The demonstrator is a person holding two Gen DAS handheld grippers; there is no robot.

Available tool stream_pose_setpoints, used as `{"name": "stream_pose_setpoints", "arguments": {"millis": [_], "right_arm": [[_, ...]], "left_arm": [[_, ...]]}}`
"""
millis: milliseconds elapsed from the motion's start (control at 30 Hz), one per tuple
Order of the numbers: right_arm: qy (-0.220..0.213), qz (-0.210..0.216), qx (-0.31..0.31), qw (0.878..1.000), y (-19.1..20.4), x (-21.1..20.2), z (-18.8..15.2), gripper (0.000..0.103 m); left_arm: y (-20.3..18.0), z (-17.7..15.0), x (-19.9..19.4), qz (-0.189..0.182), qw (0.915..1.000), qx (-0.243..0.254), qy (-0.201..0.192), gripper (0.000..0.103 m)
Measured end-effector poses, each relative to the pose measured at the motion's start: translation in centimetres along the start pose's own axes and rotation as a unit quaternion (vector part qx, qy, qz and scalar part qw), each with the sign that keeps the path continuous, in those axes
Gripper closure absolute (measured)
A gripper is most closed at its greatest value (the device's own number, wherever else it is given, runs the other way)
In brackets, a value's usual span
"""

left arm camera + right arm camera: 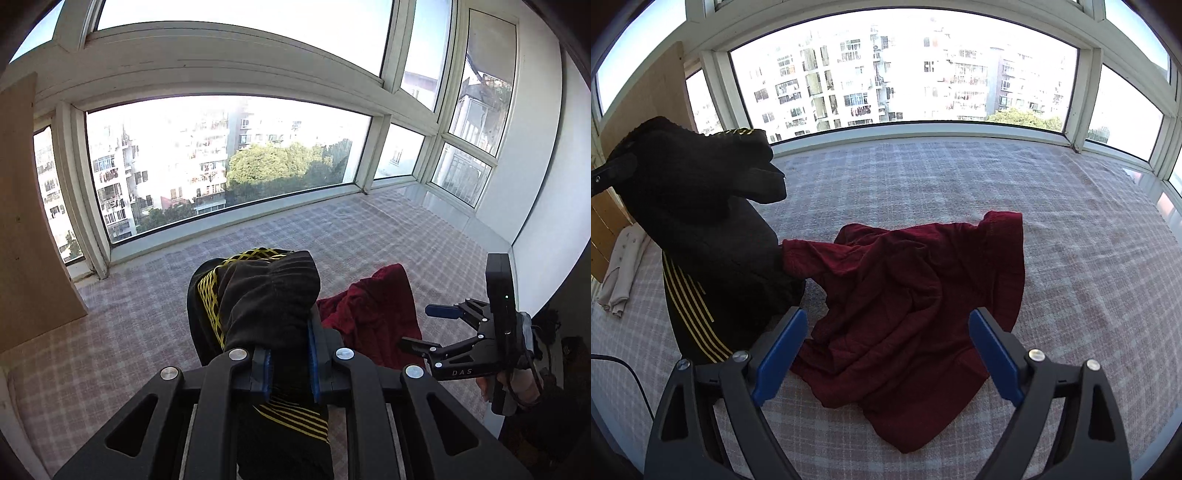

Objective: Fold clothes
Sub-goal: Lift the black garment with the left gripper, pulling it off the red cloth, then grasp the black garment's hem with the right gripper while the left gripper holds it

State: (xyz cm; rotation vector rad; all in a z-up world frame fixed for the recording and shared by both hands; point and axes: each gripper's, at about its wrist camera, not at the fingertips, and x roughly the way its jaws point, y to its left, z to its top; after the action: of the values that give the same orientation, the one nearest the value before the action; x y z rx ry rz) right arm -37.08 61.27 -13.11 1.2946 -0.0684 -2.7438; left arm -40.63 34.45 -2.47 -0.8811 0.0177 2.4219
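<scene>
Black garment lifted off the bed, red one lying loose

The left gripper (290,363) is clenched on the black garment (701,221), which hangs at ten o'clock over the checked bed (1071,240); the right gripper (886,347) gapes empty above the crumpled red garment (916,295) at centre; a folded beige cloth (622,273) lies at nine o'clock

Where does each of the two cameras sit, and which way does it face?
Left wrist: on the left gripper, looking along fingers shut on the black garment toward the window; the right gripper and hand show.
Right wrist: on the open right gripper, above the red garment; the left gripper's finger shows.
Shared: both garments, checked bedcover, window.
</scene>
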Motion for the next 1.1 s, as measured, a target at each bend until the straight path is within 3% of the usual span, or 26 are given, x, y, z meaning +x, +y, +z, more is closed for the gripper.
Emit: {"name": "stream_pose_setpoints", "arguments": {"millis": [433,600,733,833,933,1000,1100], "right_arm": [[0.008,0.077,-0.071,0.994,9.8,-1.6,0.4,0.014],[0.003,0.080,-0.111,0.991,14.1,-3.0,-0.1,0.014],[-0.003,0.072,-0.108,0.992,15.7,-4.4,0.2,0.014],[-0.018,0.067,-0.098,0.993,16.6,-6.1,0.6,0.014],[-0.034,0.055,-0.086,0.994,17.5,-7.5,0.8,0.014],[-0.039,0.054,-0.077,0.995,18.1,-8.1,0.7,0.014],[-0.041,0.057,-0.071,0.995,19.3,-8.5,0.1,0.014]], "left_arm": [[7.5,-0.3,-15.0,0.076,0.9914,-0.058,-0.090,0.089],[8.5,2.6,-20.9,0.094,0.9851,-0.033,-0.141,0.089],[8.8,6.4,-24.2,0.096,0.9830,0.002,-0.157,0.089],[7.7,8.5,-26.4,0.073,0.9836,0.035,-0.161,0.089],[6.6,8.2,-28.5,0.034,0.9846,0.060,-0.161,0.089],[6.8,6.4,-29.0,0.007,0.9873,0.061,-0.146,0.089],[8.5,1.0,-27.6,-0.033,0.9946,0.025,-0.095,0.089]]}}
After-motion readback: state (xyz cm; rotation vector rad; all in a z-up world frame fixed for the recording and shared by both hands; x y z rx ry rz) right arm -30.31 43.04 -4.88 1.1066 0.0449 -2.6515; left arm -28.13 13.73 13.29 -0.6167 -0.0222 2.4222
